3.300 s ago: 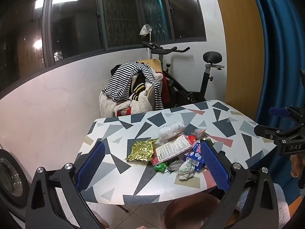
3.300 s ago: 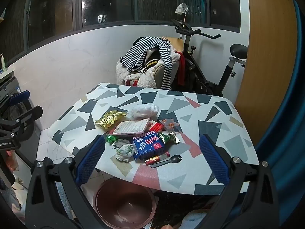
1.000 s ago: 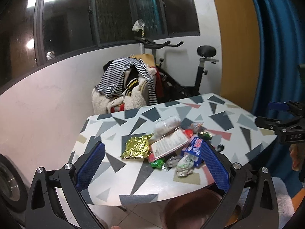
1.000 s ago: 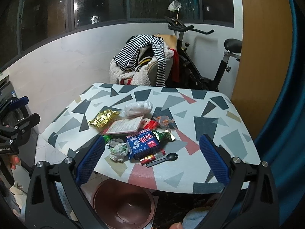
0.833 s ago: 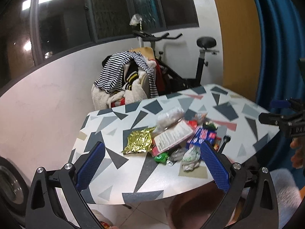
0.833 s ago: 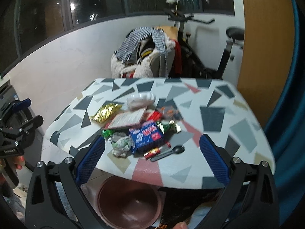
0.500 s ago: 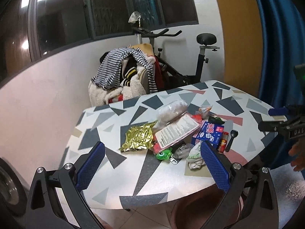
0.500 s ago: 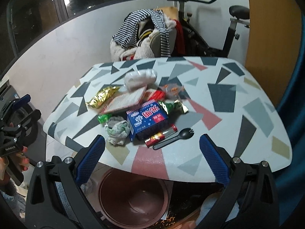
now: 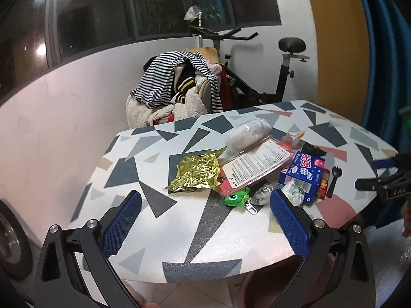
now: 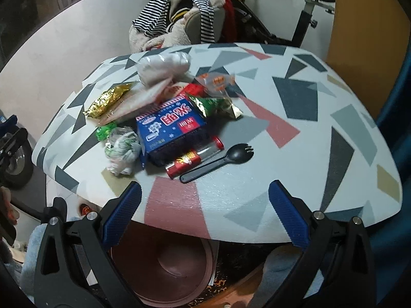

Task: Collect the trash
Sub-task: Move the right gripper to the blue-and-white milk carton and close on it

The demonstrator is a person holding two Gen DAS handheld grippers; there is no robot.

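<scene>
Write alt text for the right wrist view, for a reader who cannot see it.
An open right hand-held gripper hangs over the near edge of a patterned table with a heap of trash: a blue box, a black spork, a gold wrapper and a crumpled wrapper. A reddish-brown bin stands on the floor below the edge.

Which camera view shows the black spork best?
The right wrist view: the whole spork lies unobstructed near the table edge, tines and handle visible. In the left wrist view the spork is small, far to the right, beside the blue box.
</scene>
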